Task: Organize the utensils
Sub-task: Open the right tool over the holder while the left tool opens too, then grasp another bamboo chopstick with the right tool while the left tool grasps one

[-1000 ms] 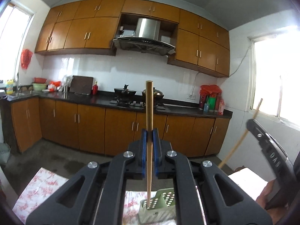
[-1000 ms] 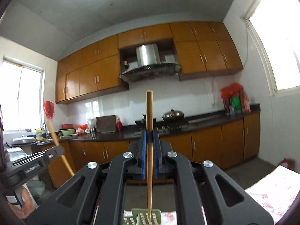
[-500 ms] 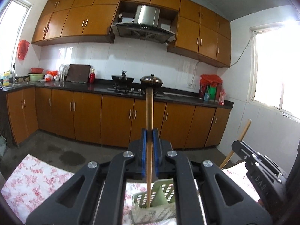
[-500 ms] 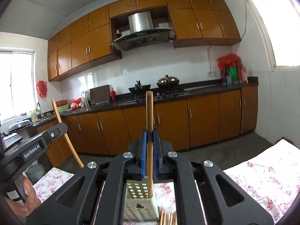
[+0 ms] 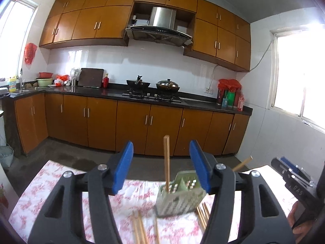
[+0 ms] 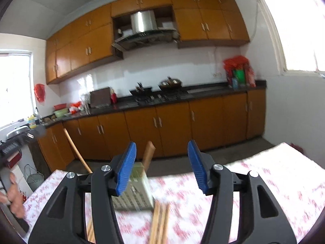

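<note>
A pale green perforated utensil holder (image 5: pixel 178 195) stands on the floral tablecloth (image 5: pixel 61 183). It also shows in the right wrist view (image 6: pixel 135 193). Two wooden chopsticks stand in it: one upright (image 5: pixel 167 162) and one leaning right (image 5: pixel 242 163); in the right wrist view they show as one near stick (image 6: pixel 148 155) and one leaning left (image 6: pixel 76 150). My left gripper (image 5: pixel 161 166) is open and empty just before the holder. My right gripper (image 6: pixel 161 166) is open and empty to the holder's right. Loose chopsticks (image 5: pixel 140 229) lie on the cloth.
More loose chopsticks (image 6: pixel 160 221) lie in front of the holder. The other gripper and the hand holding it show at the right edge (image 5: pixel 294 181) and at the left edge (image 6: pixel 12 148). Kitchen cabinets and a counter (image 5: pixel 142 97) stand beyond the table.
Both grippers have opened and let go of their chopsticks, which now stand in the holder. Both cameras have tilted down toward the table.
</note>
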{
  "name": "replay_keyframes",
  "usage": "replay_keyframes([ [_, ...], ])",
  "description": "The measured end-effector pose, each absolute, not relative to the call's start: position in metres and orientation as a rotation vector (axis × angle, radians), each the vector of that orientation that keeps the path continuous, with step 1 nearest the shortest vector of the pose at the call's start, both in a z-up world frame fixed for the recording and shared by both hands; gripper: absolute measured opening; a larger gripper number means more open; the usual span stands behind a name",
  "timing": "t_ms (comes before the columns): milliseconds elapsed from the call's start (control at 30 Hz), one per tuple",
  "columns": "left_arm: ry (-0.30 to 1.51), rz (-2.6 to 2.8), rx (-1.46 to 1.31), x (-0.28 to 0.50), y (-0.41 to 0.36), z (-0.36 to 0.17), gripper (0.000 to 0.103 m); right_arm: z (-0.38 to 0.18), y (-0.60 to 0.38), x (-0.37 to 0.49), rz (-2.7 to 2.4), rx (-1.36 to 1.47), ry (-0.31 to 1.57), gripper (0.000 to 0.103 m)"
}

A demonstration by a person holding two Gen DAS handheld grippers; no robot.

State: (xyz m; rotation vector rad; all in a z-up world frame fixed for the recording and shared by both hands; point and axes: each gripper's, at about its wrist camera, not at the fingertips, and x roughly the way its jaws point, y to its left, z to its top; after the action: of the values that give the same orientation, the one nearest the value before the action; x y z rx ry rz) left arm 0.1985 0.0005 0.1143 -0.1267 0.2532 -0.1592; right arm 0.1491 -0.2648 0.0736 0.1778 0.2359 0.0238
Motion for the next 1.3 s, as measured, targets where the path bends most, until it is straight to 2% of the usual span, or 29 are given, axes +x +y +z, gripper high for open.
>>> replay_keyframes([
  [100,0.322,-0.115,-0.122,0.179,0.011,0.094,0.063,0.040,-0.270,0.149,0.010,0.177,0.388,0.054],
  [167,0.407,-0.079,-0.102,0.174,0.016,0.069,0.063,0.002,-0.267,0.158,0.028,0.160,0.551,0.034],
  [200,0.458,-0.075,-0.092,0.173,0.018,0.054,0.062,-0.015,-0.265,0.163,0.042,0.159,0.624,0.030],
  [233,0.533,-0.069,-0.087,0.174,0.020,0.031,0.061,-0.031,-0.264,0.167,0.061,0.167,0.691,0.022],
  [267,0.577,-0.062,-0.085,0.176,0.023,0.019,0.055,-0.052,-0.261,0.171,0.093,0.192,0.772,0.017],
  [367,0.742,-0.069,-0.109,0.179,0.029,-0.030,0.046,-0.082,-0.252,0.173,0.140,0.222,0.867,0.016],
  [567,0.861,-0.071,-0.126,0.176,0.031,-0.077,0.036,-0.102,-0.226,0.174,0.164,0.181,0.916,0.016],
  [633,0.881,-0.085,-0.127,0.175,0.027,-0.083,0.033,-0.106,-0.225,0.173,0.165,0.166,0.918,0.014],
  [667,0.886,-0.089,-0.126,0.176,0.026,-0.087,0.030,-0.108,-0.226,0.174,0.147,0.140,0.918,0.009],
  [800,0.912,-0.118,-0.120,0.179,0.018,-0.093,0.021,-0.108,-0.243,0.174,0.068,0.164,0.912,0.008],
  [967,0.941,-0.129,-0.084,0.182,0.007,-0.102,0.016,-0.108,-0.252,0.174,0.060,0.164,0.906,0.008],
  [1167,0.956,-0.144,-0.053,0.182,-0.001,-0.107,0.016,-0.108,-0.250,0.171,0.059,0.138,0.898,0.008],
  [1300,0.944,-0.120,-0.011,0.181,-0.005,-0.109,0.010,-0.109,-0.249,0.164,0.078,0.129,0.901,0.008],
])
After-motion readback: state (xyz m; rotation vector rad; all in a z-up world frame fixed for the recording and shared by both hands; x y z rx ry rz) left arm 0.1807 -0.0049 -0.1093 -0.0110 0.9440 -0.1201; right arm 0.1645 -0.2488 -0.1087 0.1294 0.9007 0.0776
